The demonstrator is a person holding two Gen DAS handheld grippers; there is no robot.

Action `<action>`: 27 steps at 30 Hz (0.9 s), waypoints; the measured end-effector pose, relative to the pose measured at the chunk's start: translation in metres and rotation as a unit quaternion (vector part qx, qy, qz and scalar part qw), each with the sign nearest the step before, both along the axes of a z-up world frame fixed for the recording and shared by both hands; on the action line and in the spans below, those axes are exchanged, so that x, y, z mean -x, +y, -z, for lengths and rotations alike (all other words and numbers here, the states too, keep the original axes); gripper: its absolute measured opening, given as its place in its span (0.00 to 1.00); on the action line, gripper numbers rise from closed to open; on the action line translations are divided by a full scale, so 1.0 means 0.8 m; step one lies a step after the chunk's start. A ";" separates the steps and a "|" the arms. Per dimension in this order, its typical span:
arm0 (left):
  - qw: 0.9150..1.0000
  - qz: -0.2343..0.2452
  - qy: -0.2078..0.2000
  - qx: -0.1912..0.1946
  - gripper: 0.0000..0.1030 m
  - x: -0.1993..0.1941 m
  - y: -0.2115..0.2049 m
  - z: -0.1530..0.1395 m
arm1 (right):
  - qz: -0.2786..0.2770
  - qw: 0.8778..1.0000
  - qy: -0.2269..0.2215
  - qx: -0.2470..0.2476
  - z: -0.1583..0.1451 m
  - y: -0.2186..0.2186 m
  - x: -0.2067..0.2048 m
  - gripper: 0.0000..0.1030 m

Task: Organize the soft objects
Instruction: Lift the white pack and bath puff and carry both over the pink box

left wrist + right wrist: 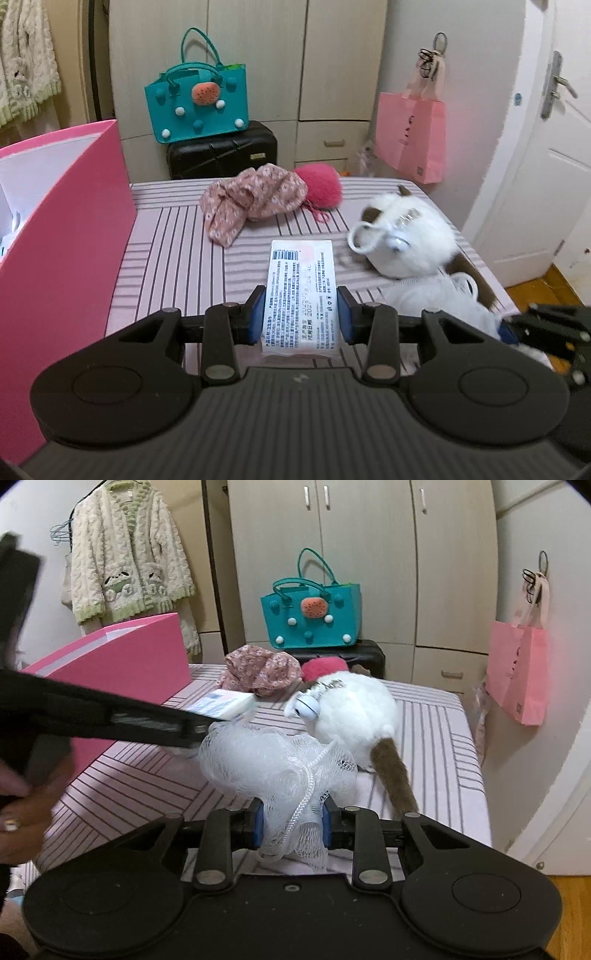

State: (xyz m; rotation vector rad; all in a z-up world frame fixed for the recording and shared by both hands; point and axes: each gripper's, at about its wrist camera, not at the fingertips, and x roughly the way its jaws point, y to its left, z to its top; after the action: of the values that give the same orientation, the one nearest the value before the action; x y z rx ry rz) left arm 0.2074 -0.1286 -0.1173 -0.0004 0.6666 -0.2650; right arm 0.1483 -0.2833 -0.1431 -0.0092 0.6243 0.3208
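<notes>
Leftmost, a pink box point(66, 221) is being kept at the edge of the striped bed point(177, 251). Centrally, a white tissue pack point(301, 295) is being clamped by the left tool point(301, 314) above the bed. Rightward, a white mesh bath sponge point(280, 771) is being gripped by the right tool point(291, 825), beside a white plush toy point(354, 716).

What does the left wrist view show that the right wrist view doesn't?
Only the left wrist view shows the white door and the printed label on the white tissue pack gripped by the left gripper. Only the right wrist view shows the cream knitted cardigan and the right gripper clamping the white mesh bath pouf. Both show the pink box, white plush toy and teal felt bag.
</notes>
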 end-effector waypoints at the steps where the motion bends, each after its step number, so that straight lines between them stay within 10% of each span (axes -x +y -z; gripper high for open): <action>1: 1.000 0.004 0.003 0.002 0.37 0.005 0.002 -0.002 | 0.002 1.000 0.006 -0.004 -0.001 -0.004 0.001 0.31; 27: 0.997 0.067 0.015 0.021 0.37 0.117 0.083 -0.088 | -0.083 0.996 0.028 -0.012 -0.133 0.011 0.052 0.31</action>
State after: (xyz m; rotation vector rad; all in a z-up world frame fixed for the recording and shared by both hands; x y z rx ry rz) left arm 0.1138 -0.0621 -0.0473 0.0008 0.6926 -0.4085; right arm 0.1065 -0.2742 -0.0370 -0.0298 0.6760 0.4911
